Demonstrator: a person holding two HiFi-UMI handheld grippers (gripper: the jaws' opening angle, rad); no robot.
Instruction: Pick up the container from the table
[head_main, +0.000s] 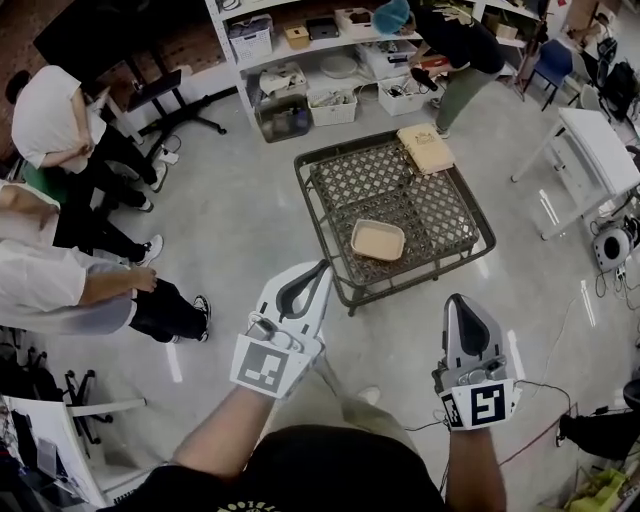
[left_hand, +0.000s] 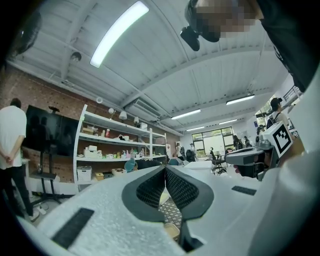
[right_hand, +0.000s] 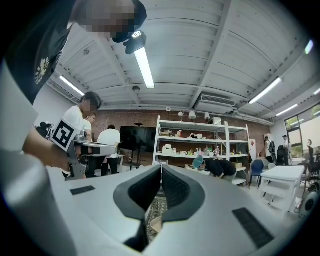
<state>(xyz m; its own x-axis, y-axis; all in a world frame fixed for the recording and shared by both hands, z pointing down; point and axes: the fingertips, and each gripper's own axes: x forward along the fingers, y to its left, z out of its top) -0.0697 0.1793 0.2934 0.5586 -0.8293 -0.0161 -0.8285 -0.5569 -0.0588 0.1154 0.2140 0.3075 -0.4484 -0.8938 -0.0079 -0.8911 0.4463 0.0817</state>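
We are holding the left gripper (head_main: 321, 268) and right gripper (head_main: 458, 299) closed and empty, short of the table (head_main: 380, 176) where the container (head_main: 377, 240) is sitting, not yet lifted.

1. A black shirt (head_main: 310, 468) with small yellowish print.
2. The left gripper (head_main: 320, 269) and right gripper (head_main: 456, 299) have white shells and dark grey, meshed jaws.
3. Each bears a marker cube (head_main: 268, 366) with black-and-white squares.

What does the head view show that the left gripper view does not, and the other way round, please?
Only the head view: the whole lattice table and the marker cube on the left tool. Only the left gripper view: the ceiling lights. Both: the beige container, the shelves, the right tool.
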